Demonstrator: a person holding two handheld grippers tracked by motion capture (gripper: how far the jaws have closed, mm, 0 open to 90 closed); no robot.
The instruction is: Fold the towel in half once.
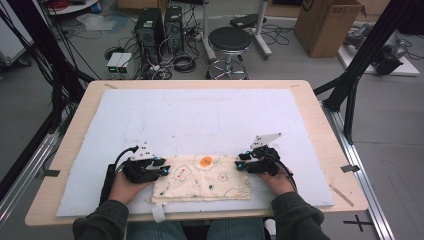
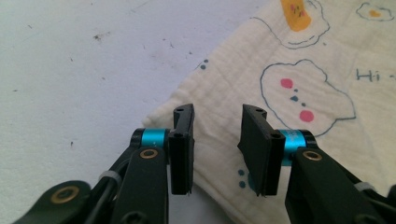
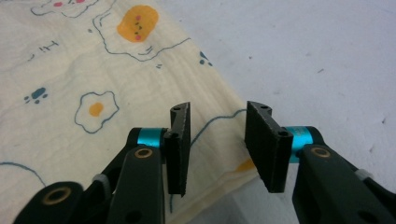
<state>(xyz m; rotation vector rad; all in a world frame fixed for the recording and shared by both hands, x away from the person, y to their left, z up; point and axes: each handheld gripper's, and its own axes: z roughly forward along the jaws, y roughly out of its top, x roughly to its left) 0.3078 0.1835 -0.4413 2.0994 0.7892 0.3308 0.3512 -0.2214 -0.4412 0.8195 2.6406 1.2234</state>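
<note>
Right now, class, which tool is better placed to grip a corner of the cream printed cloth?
Left. The left tool stands open right over the cream printed cloth corner. The right tool, also open, straddles the side edge, its corner less plainly lined up.

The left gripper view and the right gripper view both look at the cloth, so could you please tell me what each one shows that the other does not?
Left gripper view: the left hand-held gripper, jaws open over a corner of the printed cloth, next to a cloud outline with pink dots and the letters "Hi".

Right gripper view: the right hand-held gripper, jaws open over the cloth's edge, with a fried-egg drawing and an orange blob.

Both: the cream cloth lying flat on the pale mat.
</note>
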